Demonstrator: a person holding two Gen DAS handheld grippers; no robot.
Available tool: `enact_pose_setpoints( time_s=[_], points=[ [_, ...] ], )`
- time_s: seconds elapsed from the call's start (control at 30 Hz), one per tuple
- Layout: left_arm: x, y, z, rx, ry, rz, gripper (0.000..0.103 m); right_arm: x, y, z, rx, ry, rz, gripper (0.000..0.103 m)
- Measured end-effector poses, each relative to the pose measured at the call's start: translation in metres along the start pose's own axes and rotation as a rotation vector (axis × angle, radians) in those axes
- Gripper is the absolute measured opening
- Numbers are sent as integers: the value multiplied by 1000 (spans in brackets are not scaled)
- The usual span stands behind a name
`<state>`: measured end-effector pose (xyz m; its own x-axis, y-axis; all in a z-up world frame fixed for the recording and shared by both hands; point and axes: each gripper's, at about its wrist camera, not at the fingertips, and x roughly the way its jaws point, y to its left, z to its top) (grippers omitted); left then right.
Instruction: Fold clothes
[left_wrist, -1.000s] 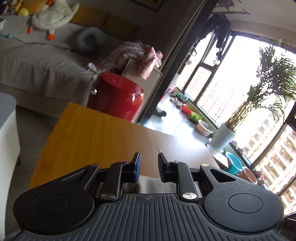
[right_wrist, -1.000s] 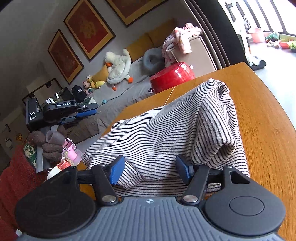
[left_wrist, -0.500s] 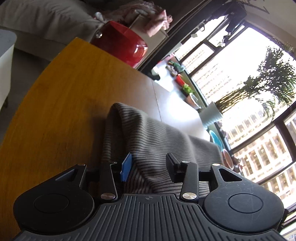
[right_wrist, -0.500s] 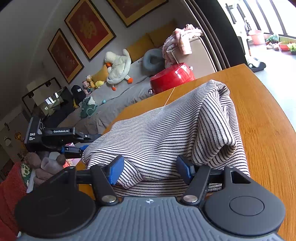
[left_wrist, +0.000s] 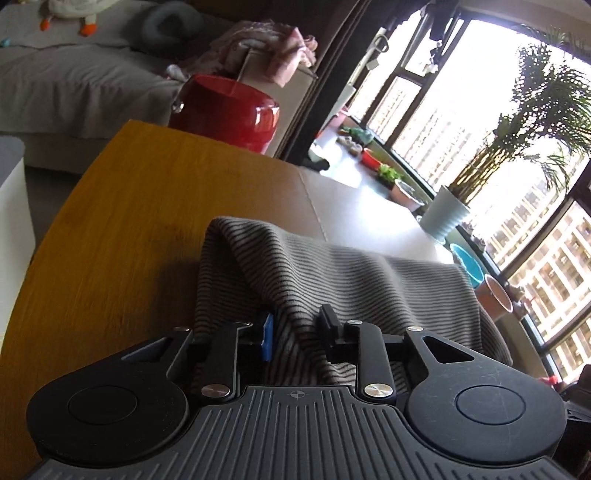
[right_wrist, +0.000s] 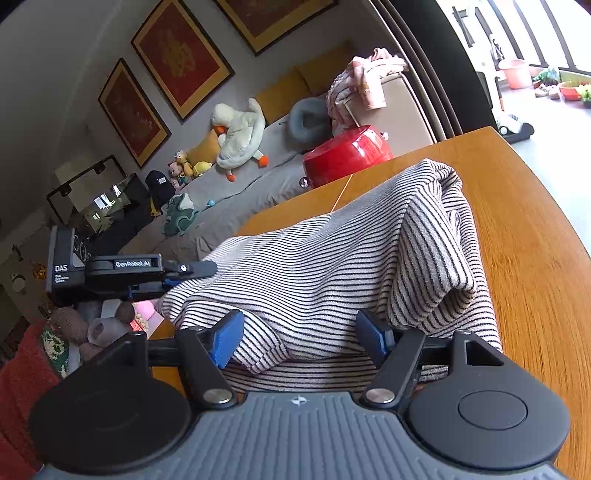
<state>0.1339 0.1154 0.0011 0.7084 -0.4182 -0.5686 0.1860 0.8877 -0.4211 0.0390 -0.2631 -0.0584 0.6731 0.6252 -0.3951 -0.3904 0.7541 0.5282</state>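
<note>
A grey-and-black striped garment (left_wrist: 332, 280) lies bunched on the wooden table (left_wrist: 110, 221). In the left wrist view my left gripper (left_wrist: 295, 332) has a raised fold of the cloth between its fingers, and the jaws are closing on it. The right wrist view shows the same garment (right_wrist: 332, 251) as a hump, with the left gripper (right_wrist: 192, 273) at its left edge. My right gripper (right_wrist: 299, 338) stands wide at the near hem. Its jaws are opening, and cloth lies loosely between the blue pads (right_wrist: 225, 339).
A red round tub (right_wrist: 347, 155) stands past the table's far edge, before a grey sofa with a plush duck (right_wrist: 240, 133). A potted palm (left_wrist: 443, 218) and bowls line the windows. A gloved hand (right_wrist: 74, 325) carries the left gripper. The table edge (right_wrist: 535, 240) curves at the right.
The left gripper came down onto the garment, spread its jaws over a fold, then narrowed them on it. The right gripper stayed in place, its jaws a little wider.
</note>
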Motion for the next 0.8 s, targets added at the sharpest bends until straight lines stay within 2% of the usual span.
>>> enact_pose_setpoints(
  time_s=[0.07,0.17,0.2,0.27,0.53,0.6,0.67,0.73,0.8],
  points=[
    [-12,-8,6,32,-58,-8,21,0,0,0,1,-2,1,68],
    [-14,-16,8,117,-101,76,18,-1,-1,0,2,-4,6,70],
    [-12,-15,6,138,-97,110,14,-1,-1,0,3,-4,9,71],
    [-9,-11,2,142,-79,146,14,-1,-1,0,2,-4,13,72],
    [-19,-5,0,119,-74,137,16,0,0,0,-4,0,6,73],
    [-26,-9,2,104,-83,95,16,2,7,4,-34,4,-18,73],
    [-33,-13,3,85,-90,31,24,2,18,9,-87,-1,-50,80],
    [-38,-20,-2,74,-85,-61,39,-2,32,18,-184,-54,-57,101],
    [-29,-25,-15,71,-29,-111,49,-7,45,28,-274,-115,-44,103]
  ],
)
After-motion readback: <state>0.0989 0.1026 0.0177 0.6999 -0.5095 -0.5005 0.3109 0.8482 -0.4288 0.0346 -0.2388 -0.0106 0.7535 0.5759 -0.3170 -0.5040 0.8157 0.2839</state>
